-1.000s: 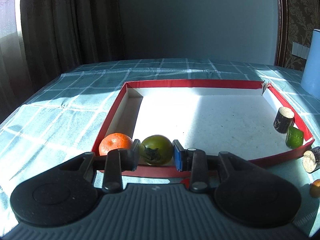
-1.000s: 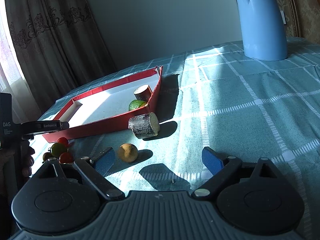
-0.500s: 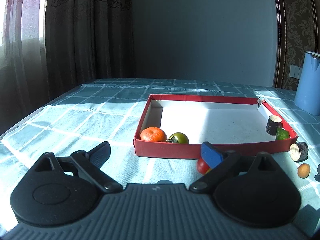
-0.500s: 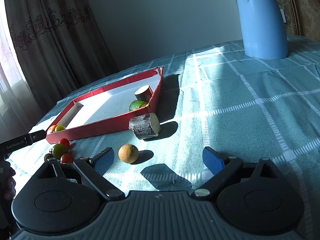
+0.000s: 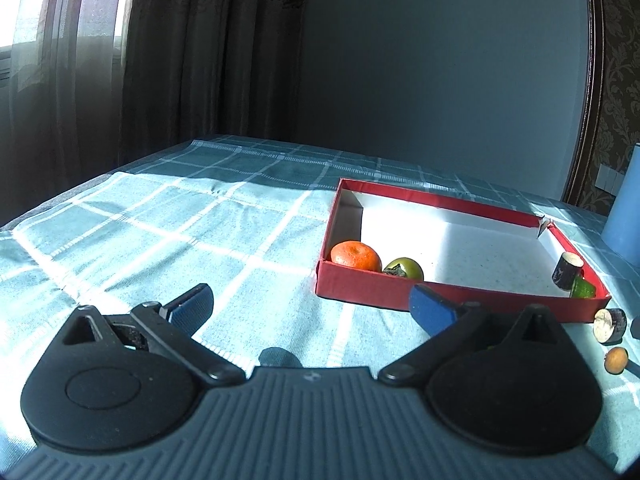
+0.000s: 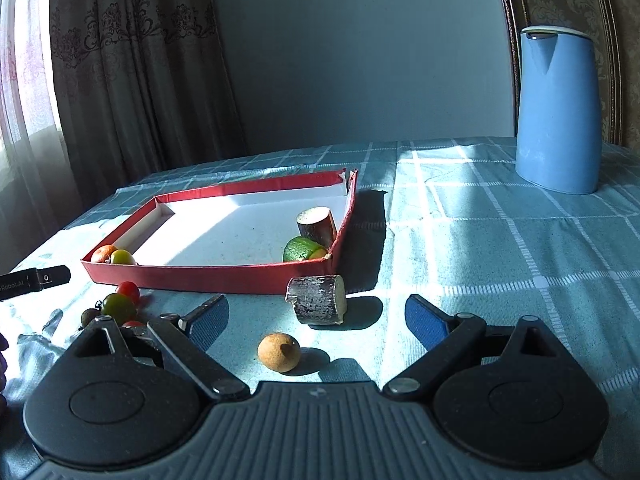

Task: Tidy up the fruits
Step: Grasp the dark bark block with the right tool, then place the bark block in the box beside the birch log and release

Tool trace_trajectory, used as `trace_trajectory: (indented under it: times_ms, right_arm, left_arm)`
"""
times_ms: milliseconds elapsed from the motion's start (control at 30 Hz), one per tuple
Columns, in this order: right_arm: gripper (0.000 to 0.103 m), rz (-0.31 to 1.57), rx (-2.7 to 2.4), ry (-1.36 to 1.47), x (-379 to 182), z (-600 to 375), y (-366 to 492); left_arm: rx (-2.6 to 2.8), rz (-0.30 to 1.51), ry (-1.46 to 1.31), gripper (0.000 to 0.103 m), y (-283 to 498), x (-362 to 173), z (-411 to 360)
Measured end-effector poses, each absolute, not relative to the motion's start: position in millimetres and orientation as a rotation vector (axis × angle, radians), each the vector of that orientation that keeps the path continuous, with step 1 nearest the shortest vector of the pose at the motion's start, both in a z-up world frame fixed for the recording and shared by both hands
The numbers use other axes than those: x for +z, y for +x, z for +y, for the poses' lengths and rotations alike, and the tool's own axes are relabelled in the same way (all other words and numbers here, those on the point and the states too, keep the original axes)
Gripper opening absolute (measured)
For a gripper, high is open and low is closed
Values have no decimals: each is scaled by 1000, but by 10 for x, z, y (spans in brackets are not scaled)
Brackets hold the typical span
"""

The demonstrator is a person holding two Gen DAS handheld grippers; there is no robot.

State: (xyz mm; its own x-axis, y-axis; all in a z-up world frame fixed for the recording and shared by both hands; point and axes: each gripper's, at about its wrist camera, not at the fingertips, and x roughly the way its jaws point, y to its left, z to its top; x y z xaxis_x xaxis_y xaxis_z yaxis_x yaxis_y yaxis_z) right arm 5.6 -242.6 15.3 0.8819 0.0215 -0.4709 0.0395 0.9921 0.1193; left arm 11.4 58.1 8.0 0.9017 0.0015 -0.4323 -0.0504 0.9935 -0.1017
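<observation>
Here, round fruit [image 6: 279,351] lies between right gripper [image 6: 316,320] fingers.

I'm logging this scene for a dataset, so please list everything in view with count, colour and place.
tray: one, red outside, white inside, on the tablecloth
mandarin: one, orange, tray's near left corner
green fruit: one, beside the mandarin
cane pieces: two, dark; one in the tray, one outside
lime piece: one, green, in tray
small tomatoes: several, red and green, outside the tray
round fruit: one, tan, on cloth
jug: one, blue, far right
tablecloth: one, teal check
left gripper: open
right gripper: open
</observation>
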Motion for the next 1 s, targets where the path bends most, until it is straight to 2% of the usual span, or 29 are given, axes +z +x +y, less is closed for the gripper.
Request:
trace_trajectory:
  times_ms: [100,200,267,300,367,433,733,1000]
  right_arm:
    - [95,514,-39,45,131,-2331,242]
    - [87,549,-53,27,76,-2313,385]
    - [68,581,-57,15,28,-2293,471]
    - [63,596,-55,14,-2,-2297,502]
    - [40,628,-57,25,-59,-2317,545]
    - [30,616,-58,33,-52,-2331,525]
    - [29,493,30,60,211,-2278,358]
    - [29,501,81,-66,387,-1959,859]
  left_arm:
    - [24,456,-117,103,127,72,587]
    - [23,468,-124,103,144,63,596]
    - [22,465,-123,103,141,63,592]
    - [21,465,-122,103,140,61,591]
    - [22,465,-123,103,138,58,595]
    - [23,465,-125,103,140,60,592]
    - [23,471,-125,103,155,53,593]
    - [33,487,-127,103,178,38,600]
